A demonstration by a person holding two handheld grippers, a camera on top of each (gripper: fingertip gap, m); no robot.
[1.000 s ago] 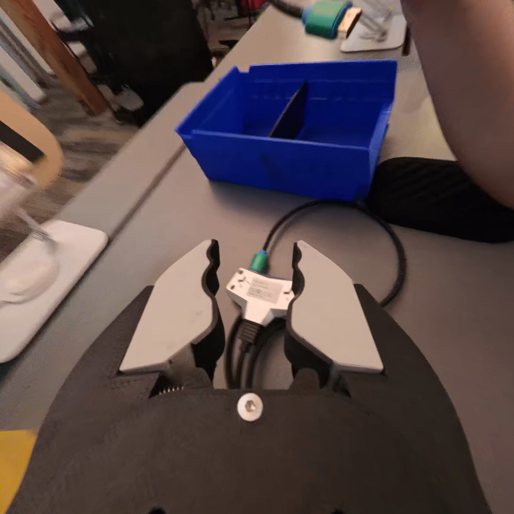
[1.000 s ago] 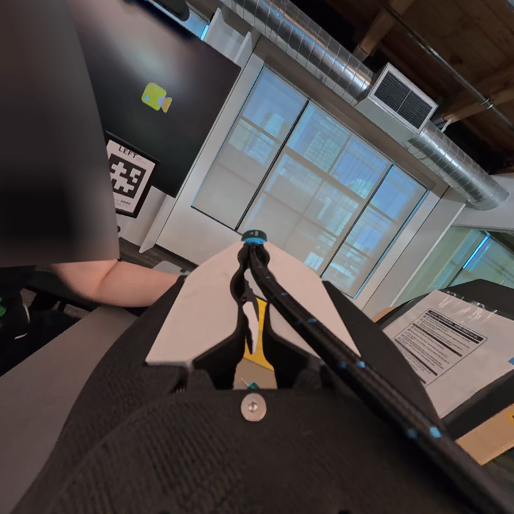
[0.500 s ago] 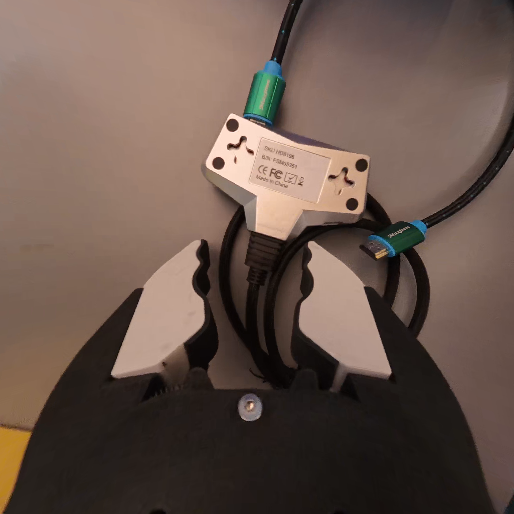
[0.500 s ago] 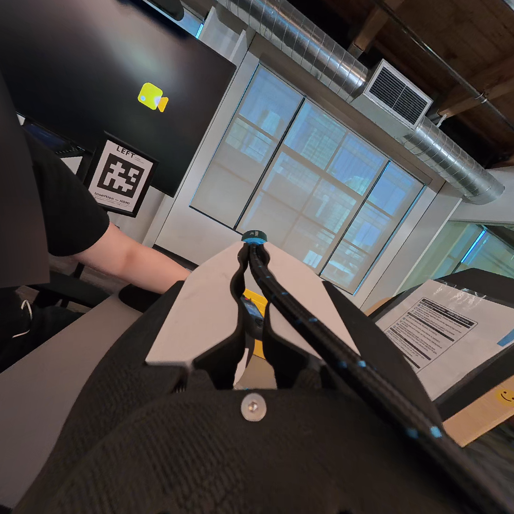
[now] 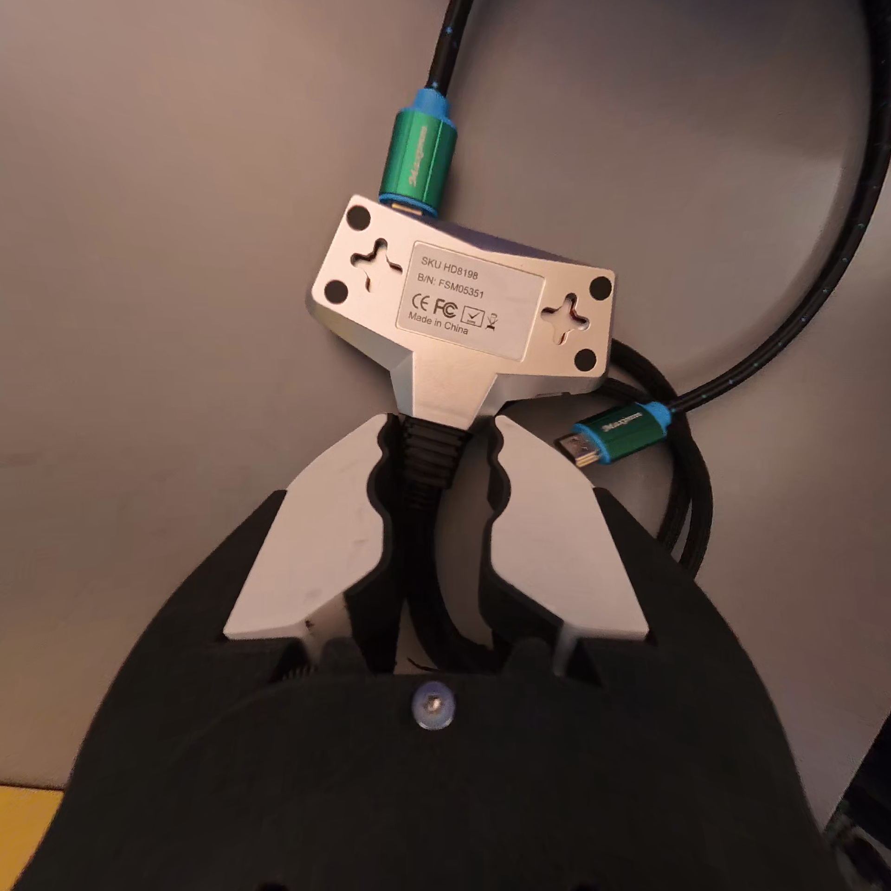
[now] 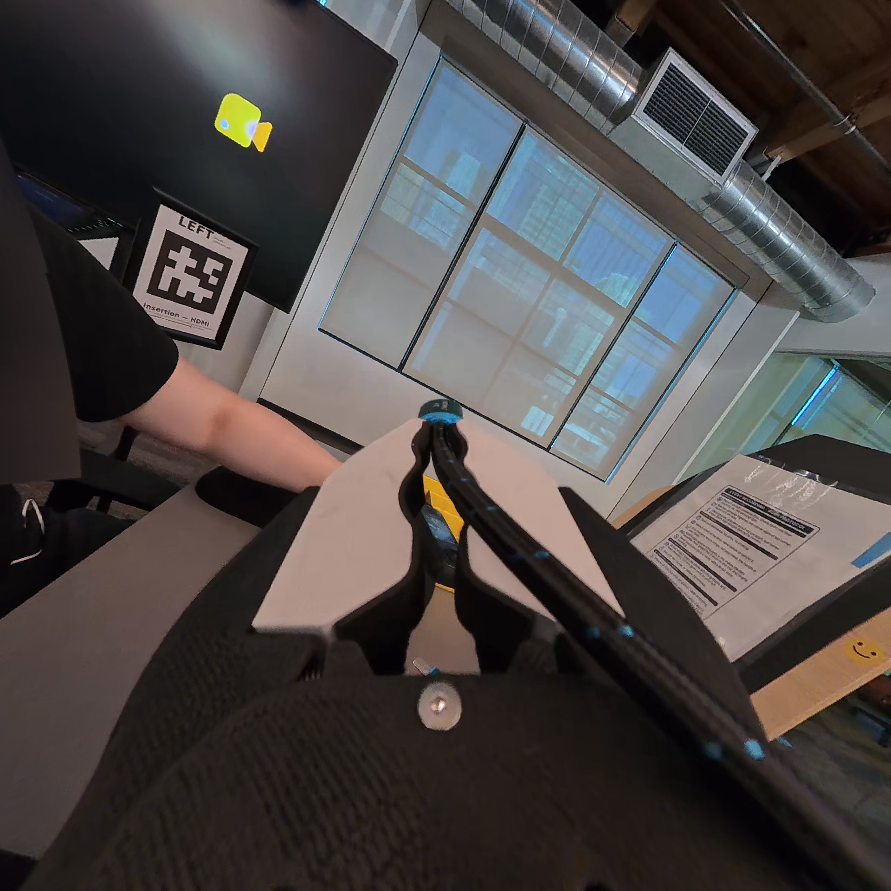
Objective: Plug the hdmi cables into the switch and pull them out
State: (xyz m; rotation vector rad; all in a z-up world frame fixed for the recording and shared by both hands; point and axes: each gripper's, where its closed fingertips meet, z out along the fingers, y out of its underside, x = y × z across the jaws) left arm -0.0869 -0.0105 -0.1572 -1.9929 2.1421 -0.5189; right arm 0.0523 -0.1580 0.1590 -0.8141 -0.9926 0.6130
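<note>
In the left wrist view a silver HDMI switch (image 5: 463, 308) lies label side up on the grey table (image 5: 144, 289). One green HDMI plug (image 5: 417, 154) sits in its far left port. A second green plug (image 5: 612, 436) lies loose on the table, right of the switch's stem. My left gripper (image 5: 438, 429) is open, its fingertips on either side of the black ribbed cable boot (image 5: 429, 453) at the stem. My right gripper (image 6: 436, 429) points up towards a window and is shut on a black braided HDMI cable (image 6: 530, 554). The cable's blue-green plug end (image 6: 438, 410) shows just past the tips.
Black cable loops (image 5: 684, 506) lie on the table right of the left gripper. In the right wrist view a person's forearm (image 6: 231, 429) rests on the table at left. A dark monitor (image 6: 144, 96), a framed marker card (image 6: 193, 275) and printed sheets (image 6: 747, 545) stand behind. About 35 cm separates my left fingertips from my right.
My left gripper has tilted down over the switch, moved forward to its stem, and its jaws have narrowed around the cable boot. My right gripper keeps its hold on the cable, hardly moving.
</note>
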